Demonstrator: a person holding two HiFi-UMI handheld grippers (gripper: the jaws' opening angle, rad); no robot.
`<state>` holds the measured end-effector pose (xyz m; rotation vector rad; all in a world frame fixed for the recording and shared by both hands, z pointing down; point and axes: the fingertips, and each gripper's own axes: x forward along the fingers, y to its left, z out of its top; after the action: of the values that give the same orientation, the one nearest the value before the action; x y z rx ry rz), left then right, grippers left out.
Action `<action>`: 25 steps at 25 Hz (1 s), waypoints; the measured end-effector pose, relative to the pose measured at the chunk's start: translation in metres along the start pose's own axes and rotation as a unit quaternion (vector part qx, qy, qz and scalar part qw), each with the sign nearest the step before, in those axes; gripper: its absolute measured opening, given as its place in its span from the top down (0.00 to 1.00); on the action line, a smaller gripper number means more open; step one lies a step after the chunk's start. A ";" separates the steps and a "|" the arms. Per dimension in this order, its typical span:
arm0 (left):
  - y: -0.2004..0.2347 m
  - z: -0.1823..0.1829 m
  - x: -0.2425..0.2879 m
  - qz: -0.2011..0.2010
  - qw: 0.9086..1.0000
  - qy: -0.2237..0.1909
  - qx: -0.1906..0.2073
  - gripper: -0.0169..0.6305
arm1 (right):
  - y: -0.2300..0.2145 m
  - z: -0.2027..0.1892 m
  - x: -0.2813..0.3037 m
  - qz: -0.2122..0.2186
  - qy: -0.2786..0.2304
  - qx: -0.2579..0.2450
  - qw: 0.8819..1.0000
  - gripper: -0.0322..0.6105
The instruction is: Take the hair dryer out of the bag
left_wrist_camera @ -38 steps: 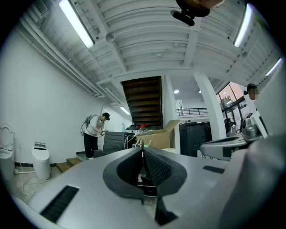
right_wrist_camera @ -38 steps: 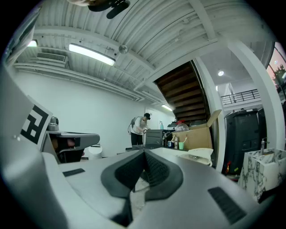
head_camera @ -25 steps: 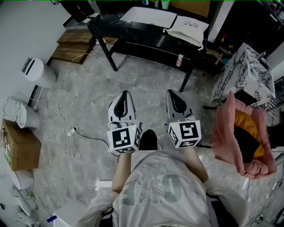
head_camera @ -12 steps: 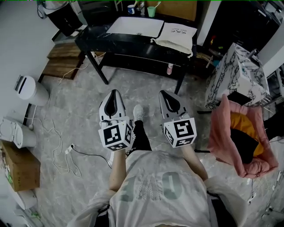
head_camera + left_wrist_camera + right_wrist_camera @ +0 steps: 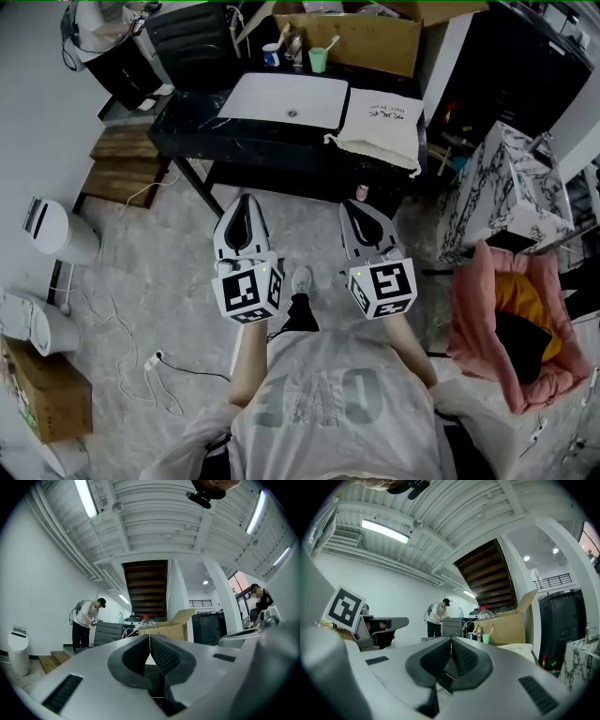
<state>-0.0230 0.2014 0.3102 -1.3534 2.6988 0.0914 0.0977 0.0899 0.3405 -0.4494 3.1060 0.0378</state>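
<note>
Since a second ago: the person has walked up to the black table, which fills far more of the head view now, and the cardboard box and green cup behind it have come into sight
Both tongs: carried forward side by side, tips now just short of the table's front edge, where before they hung over open floor
Left tongs: jaws pressed tight together, nothing between them, touching nothing
Right tongs: the same, jaws closed on each other, empty, clear of the table
Cloth bag: cream, lying on the right end of the table, its near edge drooping over the front, just beside a white board
Hair dryer: hidden, no view shows it
Pink bag: on the floor off to the right, well apart from both tongs, same side as before
Far end of the room: another person stands there, seen past the closed left jaws
</note>
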 end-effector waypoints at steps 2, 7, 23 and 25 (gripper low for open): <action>0.017 -0.001 0.036 -0.004 1.000 0.003 -0.004 0.93 | -0.008 0.003 0.040 -0.003 0.004 0.002 1.000 0.90; 0.056 -0.002 0.126 -0.022 1.000 0.001 -0.009 0.93 | -0.030 0.008 0.137 -0.021 0.016 0.009 1.000 0.90; 0.104 -0.057 0.259 -0.063 0.997 0.042 -0.024 0.93 | -0.067 -0.011 0.273 -0.052 0.058 0.025 0.997 0.90; 0.100 -0.060 0.262 -0.066 0.996 0.047 -0.023 0.93 | -0.074 -0.014 0.275 -0.058 0.063 0.028 0.996 0.90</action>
<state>-0.2635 0.0468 0.3344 -1.5822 2.6891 0.0801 -0.1451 -0.0596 0.3513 -0.6526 3.1858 -0.0807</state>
